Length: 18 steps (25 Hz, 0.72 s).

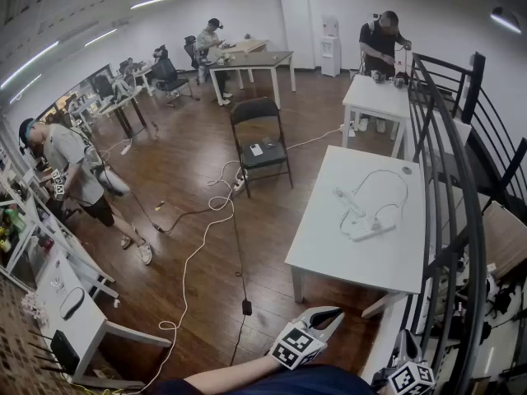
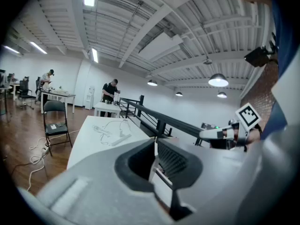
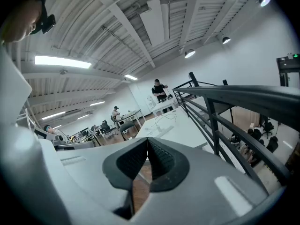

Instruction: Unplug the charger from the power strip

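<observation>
Power strip (image 1: 373,229) lies on the white desk (image 1: 329,249), right of centre in the head view, its long axis slanting up-right. The charger is too small to single out. Left hand-held gripper (image 1: 336,313) and right hand-held gripper (image 3: 147,144), both closed and empty, sit well below it, and the left appears nearer.

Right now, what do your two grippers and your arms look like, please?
The left gripper and the right gripper look alike. Each has a pale grey plastic body and two dark jaws with ribbed inner faces. Each carries a white marker cube printed with black squares. The person wears a dark blue garment.
</observation>
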### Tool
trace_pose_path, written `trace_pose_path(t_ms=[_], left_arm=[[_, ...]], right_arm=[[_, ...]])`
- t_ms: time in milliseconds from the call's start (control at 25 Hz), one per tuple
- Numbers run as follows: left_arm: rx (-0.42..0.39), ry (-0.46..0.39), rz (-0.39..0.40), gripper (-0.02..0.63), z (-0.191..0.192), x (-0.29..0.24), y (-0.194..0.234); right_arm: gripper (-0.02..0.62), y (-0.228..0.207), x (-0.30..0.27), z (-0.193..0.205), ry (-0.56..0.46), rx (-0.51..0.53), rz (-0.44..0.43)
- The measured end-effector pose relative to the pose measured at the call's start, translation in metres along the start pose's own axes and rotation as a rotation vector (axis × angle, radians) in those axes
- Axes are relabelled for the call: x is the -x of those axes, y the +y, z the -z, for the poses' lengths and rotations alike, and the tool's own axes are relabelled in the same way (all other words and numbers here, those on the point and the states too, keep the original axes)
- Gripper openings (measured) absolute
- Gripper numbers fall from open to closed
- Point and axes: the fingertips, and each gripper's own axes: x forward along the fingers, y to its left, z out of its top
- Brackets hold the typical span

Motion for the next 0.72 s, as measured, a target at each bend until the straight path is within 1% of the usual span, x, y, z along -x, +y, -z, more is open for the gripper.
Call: trace_pose_path(t_ms=[200,320,480,560,720], left_arm=[[0.008,0.002,-0.019,0.021,-0.001,-0.004,-0.013],[0.023,0.009,-0.040,0.021,-0.002,-0.005,-0.006],[0.039,-0.001,-0.048,0.021,-0.010,-0.012,0.001],[0.044,0.008,-0.038,0.021,-0.010,-0.020,0.004],[0.051,0.028,-0.011,0.021,-0.009,-0.040,0.016]], right_arm=[[0.011,-0.014,0.005,-0.005,0.013,-0.004,-0.005],[0.011,-0.014,-0.003,-0.013,0.018,0.028,-0.005],[0.011,-0.016,-0.021,-0.018,0.007,0.032,-0.025],[0.011,-0.017,-0.026,-0.022,0.002,0.026,-0.018],[0.011,-0.026,-0.037,-0.025,0.005,0.008,0.026]])
